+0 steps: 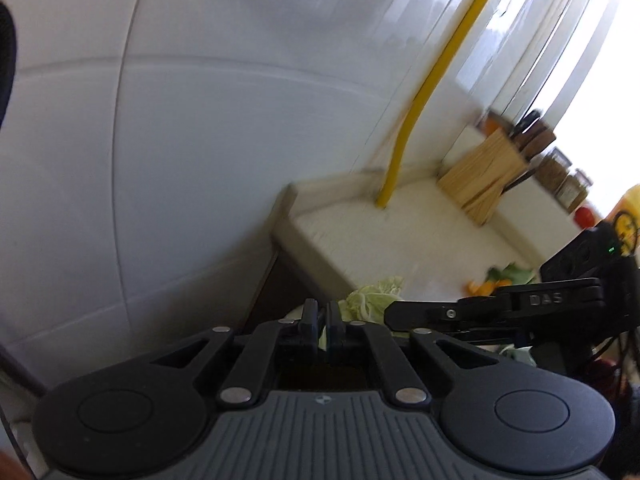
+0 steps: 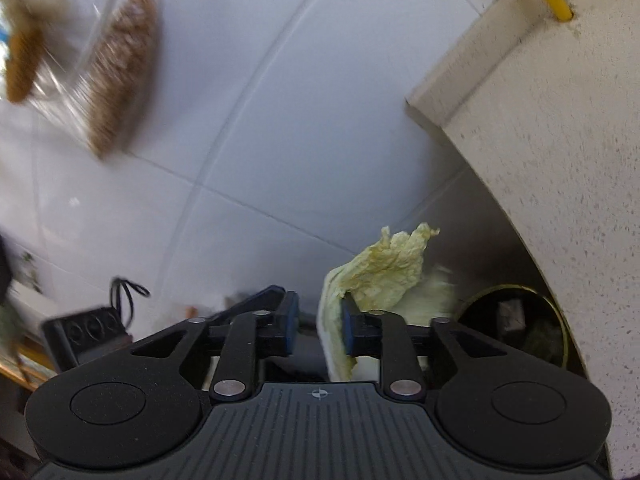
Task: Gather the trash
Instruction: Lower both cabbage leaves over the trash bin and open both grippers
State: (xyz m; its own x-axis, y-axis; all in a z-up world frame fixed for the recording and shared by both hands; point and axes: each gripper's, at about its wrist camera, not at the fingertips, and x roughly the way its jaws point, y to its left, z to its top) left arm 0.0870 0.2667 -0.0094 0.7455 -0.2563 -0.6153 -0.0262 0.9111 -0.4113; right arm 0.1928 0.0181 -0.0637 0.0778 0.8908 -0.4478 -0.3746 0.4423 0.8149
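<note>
Right tongs (image 2: 319,330) stand with the jaws well apart, blue pads facing each other across a clear gap. A cabbage leaf (image 2: 380,276) lies against the inner face of the right-hand pad only; the left pad is clear of it, so the leaf is not pinched between the two. Whether it is stuck to that pad or merely resting there cannot be told.

Left tongs (image 1: 322,328) show the jaws drawn close, a narrow slit between them. A pale sliver shows in that slit, but whether anything is gripped cannot be told.

Condition of the leaf: pale yellow-green, crinkled and ruffled along its upper edge, with a smooth whitish rib running down to the lower end. It is limp and folded over on itself. In the left view the same leaf (image 1: 374,300) shows at 12 o'clock from the left tongs, just beyond their tips, beside the black finger of the right tongs, which enters from 3 o'clock.

In the right view a round dark bin opening (image 2: 516,330) with a brass-coloured rim sits at 3 o'clock from the leaf, near it and under the edge of a speckled cream countertop (image 2: 552,152). White wall tiles (image 2: 280,120) fill the background.

On the countertop in the left view, orange and green scraps (image 1: 500,280) lie at 2 o'clock from the leaf, well apart from it; they are too blurred to identify further.
</note>
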